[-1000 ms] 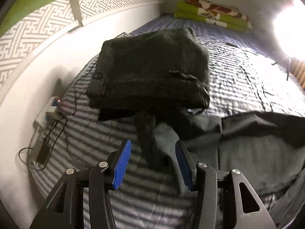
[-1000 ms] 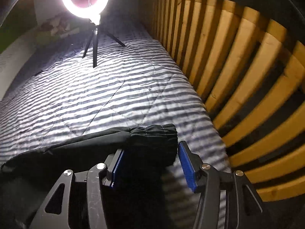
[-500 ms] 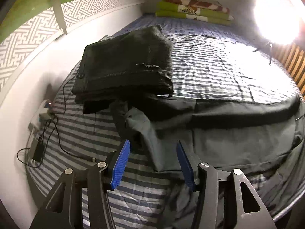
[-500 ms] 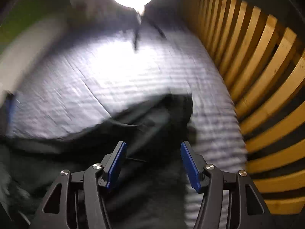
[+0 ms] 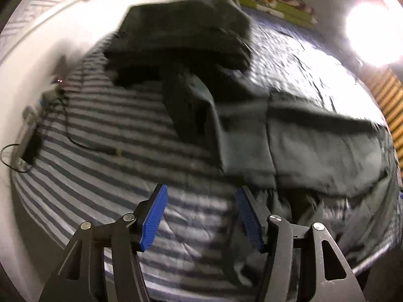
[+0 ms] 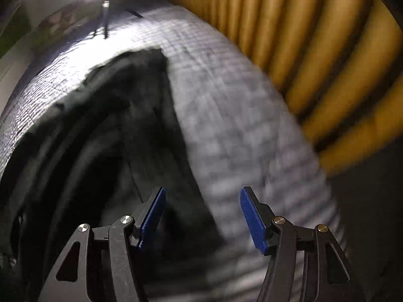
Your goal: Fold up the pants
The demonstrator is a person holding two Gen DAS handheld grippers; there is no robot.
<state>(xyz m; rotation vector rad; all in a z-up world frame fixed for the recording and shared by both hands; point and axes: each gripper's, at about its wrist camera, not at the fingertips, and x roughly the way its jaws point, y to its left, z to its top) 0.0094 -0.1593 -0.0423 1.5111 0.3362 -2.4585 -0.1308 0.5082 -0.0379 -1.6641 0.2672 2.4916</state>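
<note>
Dark grey pants (image 5: 314,148) lie spread across the striped bedspread (image 5: 105,171), their waist end bunched under a folded dark garment stack (image 5: 183,32). My left gripper (image 5: 201,216) hovers open above the bedspread just short of the pants' near edge, nothing between its blue pads. In the right wrist view the pants (image 6: 100,136) look almost black, with a leg end (image 6: 151,60) pointing toward the lamp. My right gripper (image 6: 201,214) stands open above the pants' right edge, holding nothing. Both views are motion-blurred.
A bright ring lamp (image 5: 370,35) on a tripod (image 6: 104,15) stands on the bed. Wooden slats (image 6: 302,50) rise along the right side, a white wall (image 5: 37,63) along the left. A charger and cable (image 5: 63,115) lie by the wall; folded green bedding (image 5: 267,2) sits far back.
Both grippers have pulled back and risen from the pants. The right gripper, which stood around the leg end a second ago, is now well behind it. Both remain open.
</note>
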